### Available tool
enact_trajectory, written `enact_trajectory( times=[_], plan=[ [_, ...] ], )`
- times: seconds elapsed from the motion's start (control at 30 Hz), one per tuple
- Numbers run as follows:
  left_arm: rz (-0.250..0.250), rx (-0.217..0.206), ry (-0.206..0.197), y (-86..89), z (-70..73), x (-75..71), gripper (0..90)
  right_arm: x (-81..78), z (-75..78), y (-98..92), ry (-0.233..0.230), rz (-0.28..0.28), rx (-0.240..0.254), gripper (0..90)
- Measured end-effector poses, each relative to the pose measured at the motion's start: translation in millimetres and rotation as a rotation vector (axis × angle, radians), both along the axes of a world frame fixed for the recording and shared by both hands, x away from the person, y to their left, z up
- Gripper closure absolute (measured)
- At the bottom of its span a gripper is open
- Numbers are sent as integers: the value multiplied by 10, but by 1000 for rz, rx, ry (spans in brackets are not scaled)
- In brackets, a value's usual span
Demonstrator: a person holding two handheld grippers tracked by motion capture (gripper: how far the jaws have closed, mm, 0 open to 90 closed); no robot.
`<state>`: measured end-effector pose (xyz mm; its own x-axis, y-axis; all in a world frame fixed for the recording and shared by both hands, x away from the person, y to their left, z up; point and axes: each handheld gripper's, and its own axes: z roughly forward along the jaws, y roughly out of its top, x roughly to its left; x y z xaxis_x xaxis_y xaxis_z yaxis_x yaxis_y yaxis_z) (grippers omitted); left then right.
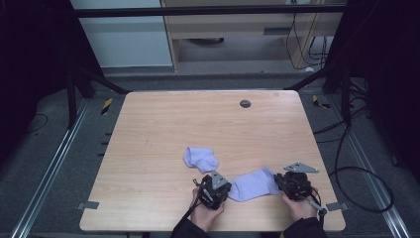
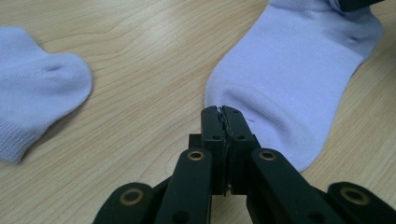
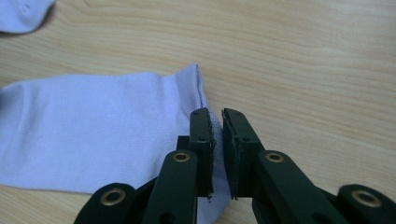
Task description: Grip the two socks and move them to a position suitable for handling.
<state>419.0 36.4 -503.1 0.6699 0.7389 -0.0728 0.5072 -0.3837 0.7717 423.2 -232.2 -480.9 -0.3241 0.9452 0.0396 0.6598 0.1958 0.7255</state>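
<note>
A flat lavender ankle sock [image 1: 253, 184] lies on the wooden table [image 1: 163, 129] near the edge closest to the person, stretched between the two hand-held grippers. The left gripper [image 2: 223, 112] is clenched: its jaws stand together with no visible gap, their tips at the rounded toe edge of this sock; whether fabric is pinched between the pads cannot be determined. In the high view, the left gripper [image 1: 214, 188] sits just beside the left end of the sock, with the person's left hand [image 1: 205, 214] behind it. The right gripper [image 3: 215, 114] is slightly released: a narrow gap separates its jaws, which stand over the cuff end of the sock, and the cuff edge lies at the gap without being visibly pressed by the pads. In the high view, the right gripper [image 1: 293, 184] sits at the right end of the sock, held by the right hand [image 1: 298, 208]. A second lavender sock [image 1: 200, 158], crumpled, lies on the table beyond the first sock and toward its left, apart from it.
</note>
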Motion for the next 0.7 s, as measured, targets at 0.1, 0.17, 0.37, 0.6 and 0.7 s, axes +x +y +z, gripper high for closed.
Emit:
enact_trajectory(
  times=[0.1,0.17,0.37,0.6,0.7],
  plan=[
    [-6,5,-4,-27,-12,0,873,-7,-41,-15,24,-14,-32,794],
    [-5,4,-9,-29,-14,0,866,-7,-48,-15,25,-17,-44,777],
    [21,-43,-44,82,71,-6,763,-19,-53,-52,-10,-33,-39,660],
    [90,-76,-70,371,246,19,661,-68,35,-26,-110,25,48,602],
    [120,-75,-83,515,292,51,640,-68,66,14,-139,63,64,581]
  ],
)
